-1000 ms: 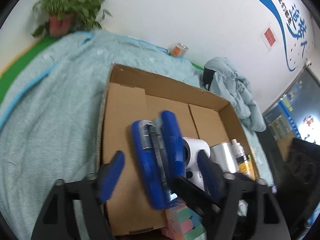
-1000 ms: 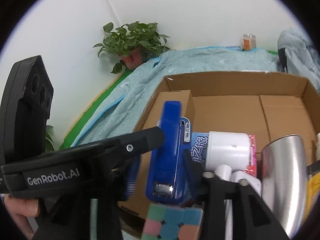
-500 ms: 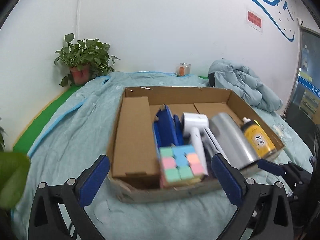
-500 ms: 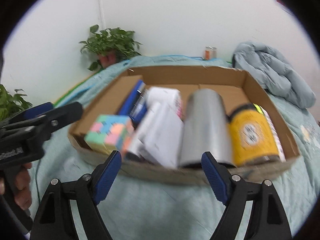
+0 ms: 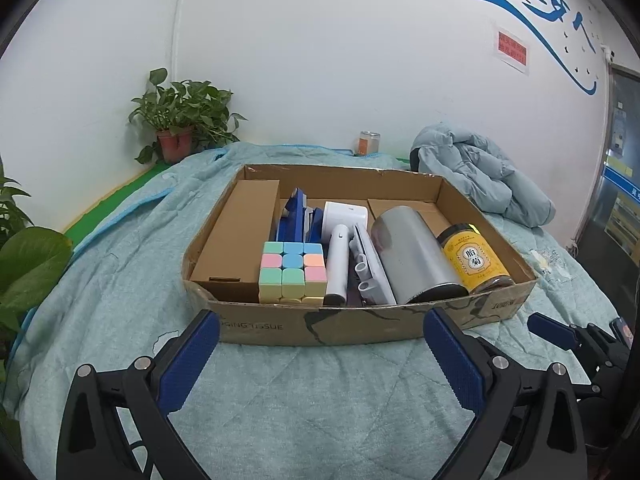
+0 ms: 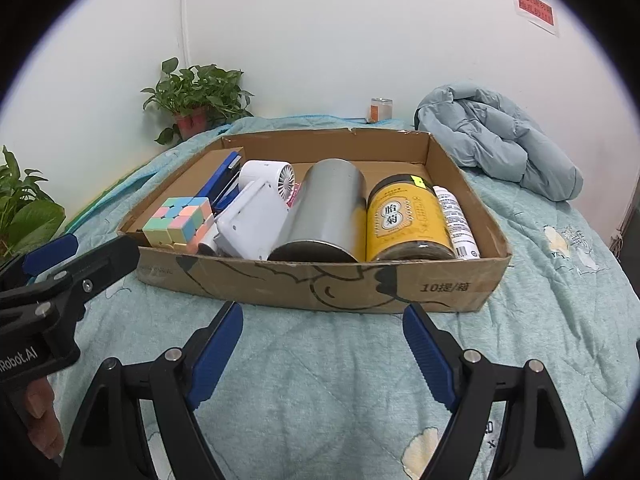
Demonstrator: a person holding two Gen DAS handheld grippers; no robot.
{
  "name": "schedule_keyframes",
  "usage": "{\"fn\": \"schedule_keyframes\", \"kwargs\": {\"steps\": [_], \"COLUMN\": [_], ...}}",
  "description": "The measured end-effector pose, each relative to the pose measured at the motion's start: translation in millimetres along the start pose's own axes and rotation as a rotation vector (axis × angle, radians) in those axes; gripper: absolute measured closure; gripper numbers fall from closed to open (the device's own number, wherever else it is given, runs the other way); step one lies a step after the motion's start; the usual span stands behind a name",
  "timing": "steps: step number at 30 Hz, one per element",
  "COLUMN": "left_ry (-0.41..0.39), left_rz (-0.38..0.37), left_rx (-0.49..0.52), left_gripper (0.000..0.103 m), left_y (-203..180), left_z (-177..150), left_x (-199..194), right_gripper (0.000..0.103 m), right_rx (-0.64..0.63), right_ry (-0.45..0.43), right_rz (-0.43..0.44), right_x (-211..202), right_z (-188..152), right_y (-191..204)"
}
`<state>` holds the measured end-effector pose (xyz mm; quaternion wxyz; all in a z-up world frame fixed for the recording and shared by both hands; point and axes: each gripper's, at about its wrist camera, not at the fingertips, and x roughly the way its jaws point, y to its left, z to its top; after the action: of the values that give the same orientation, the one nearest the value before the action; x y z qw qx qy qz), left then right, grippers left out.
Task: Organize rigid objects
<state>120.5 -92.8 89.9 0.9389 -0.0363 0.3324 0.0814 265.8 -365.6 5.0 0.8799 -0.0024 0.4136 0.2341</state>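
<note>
Both grippers stand clear of the cardboard box, on the near side of its front wall, over the teal quilt. The left gripper has its jaws spread wide with nothing between them. The right gripper likewise has its jaws apart and empty. Neither set of pads touches the box or its contents.

Step in hand, as judged: the packing step appears complete or close to it. All visible rigid items lie inside the box, in a row running from its left wall to its right wall:

- a plain brown carton against the left wall;
- a blue stapler behind a pastel puzzle cube, the cube resting near the front wall;
- a white handheld fan lying on its side, just right of the cube;
- a silver cylindrical tin at the box centre;
- a yellow-labelled jar touching the tin on its right;
- a white tube between the jar and the right wall.

No loose rigid item shows on the quilt near the box. A small jar stands well behind the box by the wall; whether it belongs to the task cannot be told.

Next move, as judged: either a retreat to rest, or a straightening pass. Any re-entry calls for lifting the open jaws over the front wall before descending on an item.
</note>
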Motion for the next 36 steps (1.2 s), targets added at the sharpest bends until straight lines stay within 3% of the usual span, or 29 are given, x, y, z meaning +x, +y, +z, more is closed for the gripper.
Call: {"fn": "schedule_keyframes", "kwargs": {"steps": [8, 16, 36], "left_ry": [-0.022, 0.028, 0.052], "left_rz": [-0.001, 0.001, -0.016], "left_rx": [0.003, 0.016, 0.025], "left_gripper": [0.001, 0.001, 0.001], "left_y": [-2.5, 0.5, 3.9], "left_z": [3.3, 0.5, -2.0], "left_x": [-7.6, 7.3, 22.2], "right_gripper": [0.021, 0.021, 0.021], "right_rx": [-0.003, 0.011, 0.002], "right_ry": [-0.013, -0.007, 0.014], "right_rz": [-0.007, -0.019, -0.040], "right_x": [-7.7, -7.1, -0.7], "right_z": [-3.8, -6.5, -8.0], "right_y": [-4.1, -5.8, -4.6]}}
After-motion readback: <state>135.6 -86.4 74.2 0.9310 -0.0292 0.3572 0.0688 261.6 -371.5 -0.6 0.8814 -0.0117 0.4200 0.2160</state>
